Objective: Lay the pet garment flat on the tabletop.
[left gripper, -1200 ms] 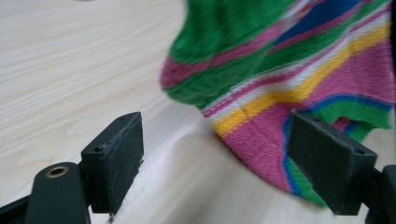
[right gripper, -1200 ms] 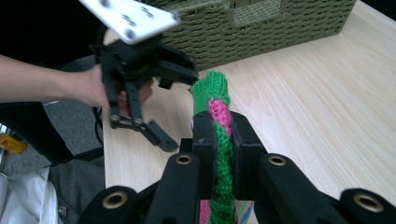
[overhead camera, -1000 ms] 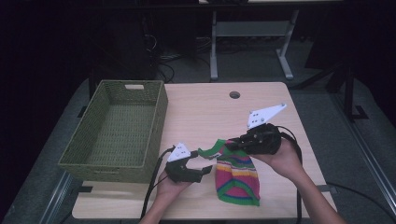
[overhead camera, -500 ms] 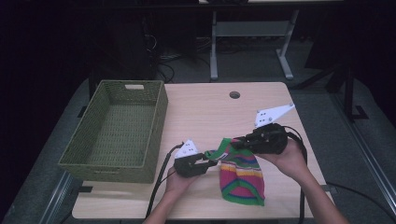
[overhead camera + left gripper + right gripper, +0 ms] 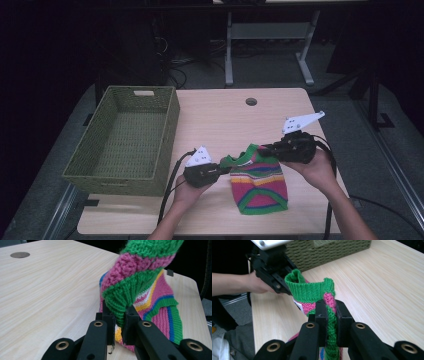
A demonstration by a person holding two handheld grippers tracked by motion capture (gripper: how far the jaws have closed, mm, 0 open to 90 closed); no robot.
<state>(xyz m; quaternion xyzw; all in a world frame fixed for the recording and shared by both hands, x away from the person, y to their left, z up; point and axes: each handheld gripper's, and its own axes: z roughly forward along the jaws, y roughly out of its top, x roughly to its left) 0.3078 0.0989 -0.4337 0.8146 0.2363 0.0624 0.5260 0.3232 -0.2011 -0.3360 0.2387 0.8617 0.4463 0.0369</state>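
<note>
**Striped knit garment [image 5: 258,181] stretched between 2 tools**

Left tool [image 5: 223,170] clamped on the green ribbed edge at the garment's left top corner, jaws just closed onto the knit. Right tool [image 5: 266,148] clamped on the green and pink edge at the right top corner. Top edge lifted off the counter [image 5: 220,115], lower part lying flat on the wood. Green woven basket [image 5: 125,140] standing at the left, well apart from the garment

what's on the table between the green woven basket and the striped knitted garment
Only the left gripper, shut on the striped knitted garment's green hem; otherwise bare wooden table beside the green woven basket, seen in the high view.
</note>
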